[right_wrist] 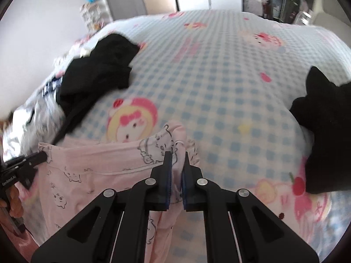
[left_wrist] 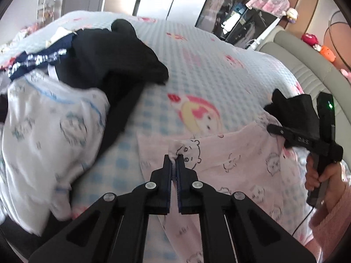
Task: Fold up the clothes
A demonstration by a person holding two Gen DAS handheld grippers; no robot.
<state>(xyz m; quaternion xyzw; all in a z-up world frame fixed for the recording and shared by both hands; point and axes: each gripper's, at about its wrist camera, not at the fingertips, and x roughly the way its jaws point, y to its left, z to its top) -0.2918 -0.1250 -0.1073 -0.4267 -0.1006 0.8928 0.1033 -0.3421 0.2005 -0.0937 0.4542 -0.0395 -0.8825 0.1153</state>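
Between the fingers of the left tool [left_wrist: 174,157] a bunched edge of the pink garment [left_wrist: 237,160] is pinched, the jaws pressed together on the cloth. Along the same edge, the right tool [right_wrist: 177,154] likewise grips a gathered fold of the pink garment [right_wrist: 92,171], its jaws closed on the fabric. The printed pink cloth is drawn fairly straight between the two grips and hangs down toward the cameras, its upper edge raised above the bed [left_wrist: 208,65].

In the left wrist view the right tool shows from the side at the far right, with a person's hand [left_wrist: 318,175] in a pink sleeve [left_wrist: 333,214] around its handle.

Outward on the checked, cartoon-print bedcover, a pile of other clothes lies to the left: a white garment with blue print [left_wrist: 48,131], a black garment [left_wrist: 122,61] draped over it, and a navy patterned piece [left_wrist: 37,61] behind. Another black item [right_wrist: 326,135] sits on the bed to the right of the right tool. Farther off stand a door and shelves, blurred.
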